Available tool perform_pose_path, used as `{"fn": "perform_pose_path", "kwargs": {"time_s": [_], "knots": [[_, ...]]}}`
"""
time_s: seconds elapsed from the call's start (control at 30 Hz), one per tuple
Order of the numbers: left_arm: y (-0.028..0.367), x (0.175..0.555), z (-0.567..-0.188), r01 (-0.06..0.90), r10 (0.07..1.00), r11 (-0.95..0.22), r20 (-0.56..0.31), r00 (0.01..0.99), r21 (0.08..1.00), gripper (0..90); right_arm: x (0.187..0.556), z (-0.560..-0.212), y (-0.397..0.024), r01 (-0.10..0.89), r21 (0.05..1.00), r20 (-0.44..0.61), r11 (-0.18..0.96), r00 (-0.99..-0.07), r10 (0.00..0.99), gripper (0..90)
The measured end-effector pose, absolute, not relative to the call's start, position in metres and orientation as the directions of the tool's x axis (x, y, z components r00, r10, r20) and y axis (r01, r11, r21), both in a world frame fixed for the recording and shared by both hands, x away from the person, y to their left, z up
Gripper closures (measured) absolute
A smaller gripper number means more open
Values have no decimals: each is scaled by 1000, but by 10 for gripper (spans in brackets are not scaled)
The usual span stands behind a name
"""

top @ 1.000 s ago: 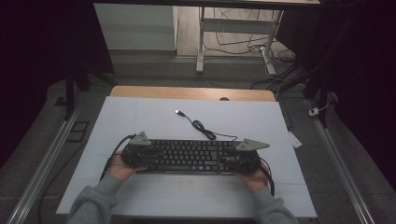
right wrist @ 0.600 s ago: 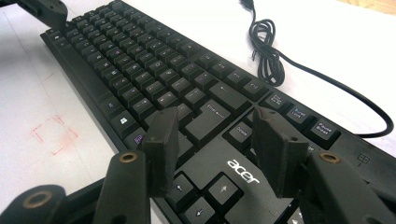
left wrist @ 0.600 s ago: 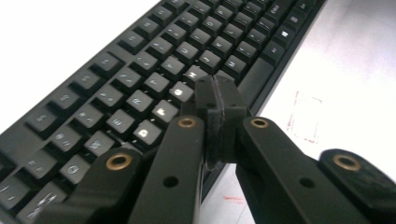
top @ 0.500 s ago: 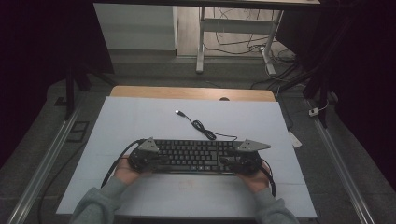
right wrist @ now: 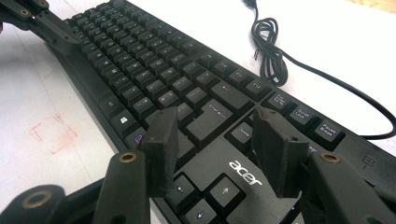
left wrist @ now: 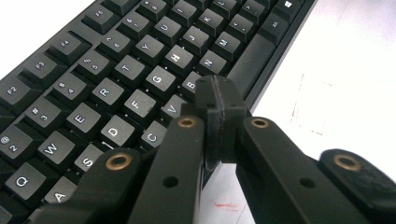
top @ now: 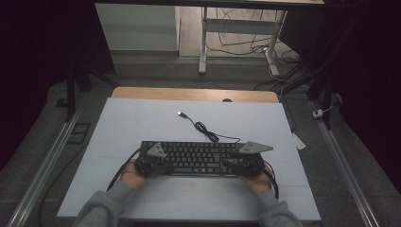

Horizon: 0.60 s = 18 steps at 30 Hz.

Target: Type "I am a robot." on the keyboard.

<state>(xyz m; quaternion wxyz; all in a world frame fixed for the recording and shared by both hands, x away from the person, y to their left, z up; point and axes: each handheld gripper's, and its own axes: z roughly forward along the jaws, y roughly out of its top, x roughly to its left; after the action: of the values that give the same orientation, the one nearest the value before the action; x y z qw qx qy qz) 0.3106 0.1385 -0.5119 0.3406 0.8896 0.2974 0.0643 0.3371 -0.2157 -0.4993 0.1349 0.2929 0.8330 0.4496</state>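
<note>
Keyboard [top: 198, 158] ends hidden under both hand-held grippers

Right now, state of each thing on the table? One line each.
keyboard: flat on the table, keys up.
cable: plugged into nothing, partly coiled behind the keyboard, USB end free.
left claw: shut, empty, tips over the keys near the space bar.
right claw: open, jaws apart above the arrow-key end.
</note>
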Motion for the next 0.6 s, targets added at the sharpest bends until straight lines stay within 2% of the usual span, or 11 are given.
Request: {"fn": "perform_pose_path", "kwargs": {"time_s": [0.27, 0.43, 0.6], "knots": [[136, 311, -516, 487, 577, -597, -80, 813, 638, 890, 337, -500, -215, 367, 826, 36, 427, -791, 611, 515], [132, 309, -517, 470, 576, -619, -43, 816, 629, 891, 337, -500, -215, 368, 825, 34, 428, -790, 612, 514], [139, 307, -508, 464, 588, -571, -58, 807, 677, 890, 337, -499, -216, 364, 828, 32, 427, -790, 612, 514]]}}
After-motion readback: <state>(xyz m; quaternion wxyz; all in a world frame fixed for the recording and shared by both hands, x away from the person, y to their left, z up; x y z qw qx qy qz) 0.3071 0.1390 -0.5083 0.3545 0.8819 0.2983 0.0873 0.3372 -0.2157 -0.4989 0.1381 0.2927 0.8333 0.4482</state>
